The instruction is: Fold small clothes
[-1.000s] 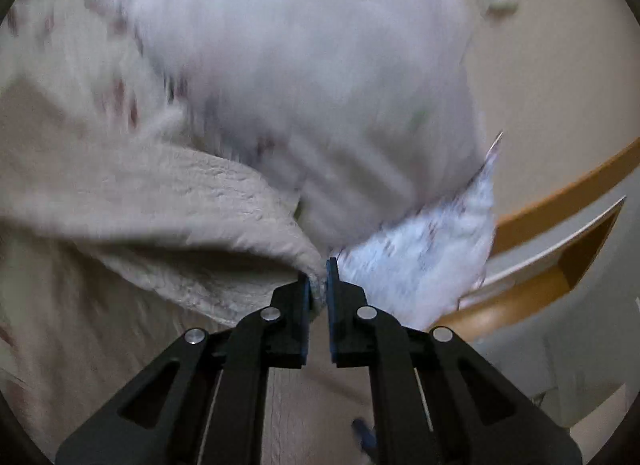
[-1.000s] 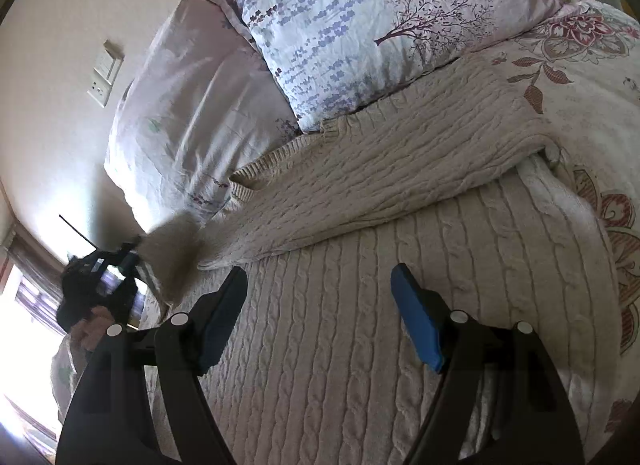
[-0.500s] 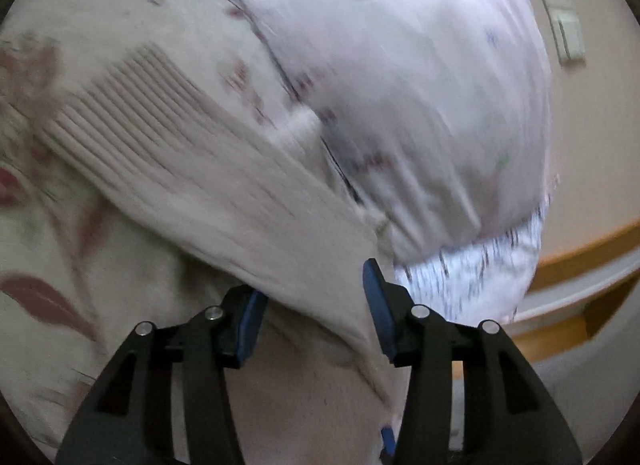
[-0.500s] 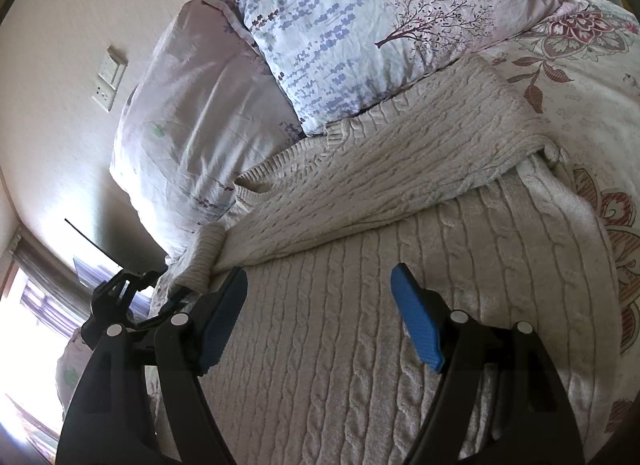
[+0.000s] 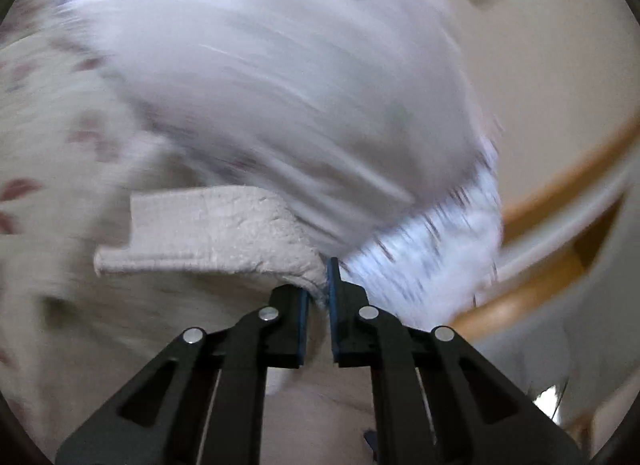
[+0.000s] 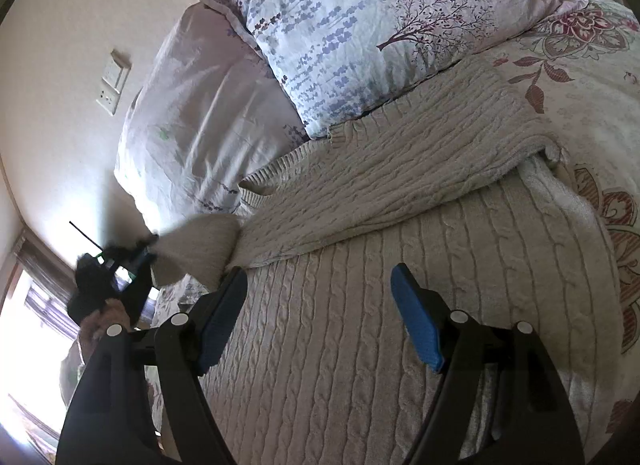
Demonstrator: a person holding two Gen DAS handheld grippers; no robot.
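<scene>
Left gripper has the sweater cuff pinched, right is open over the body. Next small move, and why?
Probably carry the sleeve inward across the sweater body: the left gripper is shut on its cuff, lifted off the bed, and the right gripper hovers open, holding nothing.

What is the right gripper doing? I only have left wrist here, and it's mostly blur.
Observer: Right gripper is open, nothing between its jaws, hovering over the cable-knit sweater.
Operator: Where is my sleeve relative to the sweater?
Observer: Left gripper holds the sleeve lifted off the bed, out past the sweater's window-side edge.
Operator: Anything folded already?
Observer: A folded knit layer lies across the sweater's far end, against the tree-print pillow.
</scene>
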